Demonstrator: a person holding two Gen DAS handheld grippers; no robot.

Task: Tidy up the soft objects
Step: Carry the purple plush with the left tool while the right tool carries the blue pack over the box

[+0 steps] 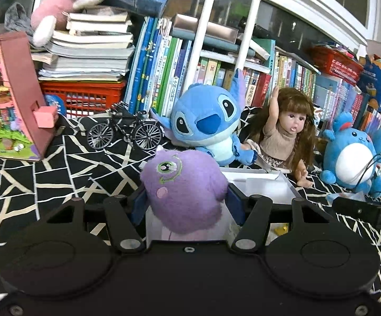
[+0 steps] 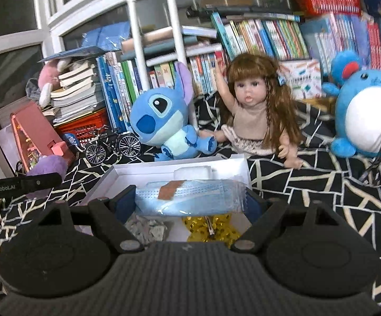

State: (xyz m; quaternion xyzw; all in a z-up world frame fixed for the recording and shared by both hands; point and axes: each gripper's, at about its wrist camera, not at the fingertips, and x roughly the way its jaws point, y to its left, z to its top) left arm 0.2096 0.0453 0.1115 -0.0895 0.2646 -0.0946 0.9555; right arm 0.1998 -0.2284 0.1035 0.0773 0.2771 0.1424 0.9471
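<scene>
My left gripper [image 1: 187, 200] is shut on a purple plush toy [image 1: 183, 189] with a green eye, held up above the near side of a white box [image 1: 282, 188]. My right gripper [image 2: 189, 201] is shut on a wrapped pack of blue face masks [image 2: 190, 197], squeezed between its blue pads over the white box [image 2: 143, 169]. In the right wrist view the purple plush [image 2: 49, 167] and the other gripper's black arm [image 2: 19, 185] show at the left. A white pad [image 2: 193, 172], a gold sequined item [image 2: 211, 227] and a grey piece [image 2: 148, 227] lie in the box.
A blue plush [image 1: 206, 123], a long-haired doll [image 1: 285, 134] and a round blue plush [image 1: 351, 155] sit behind the box on the black-and-white cloth [image 1: 32, 173]. A model bicycle [image 1: 124, 131], a pink toy house [image 1: 11, 100], a red basket [image 1: 82, 97] and rows of books stand further back.
</scene>
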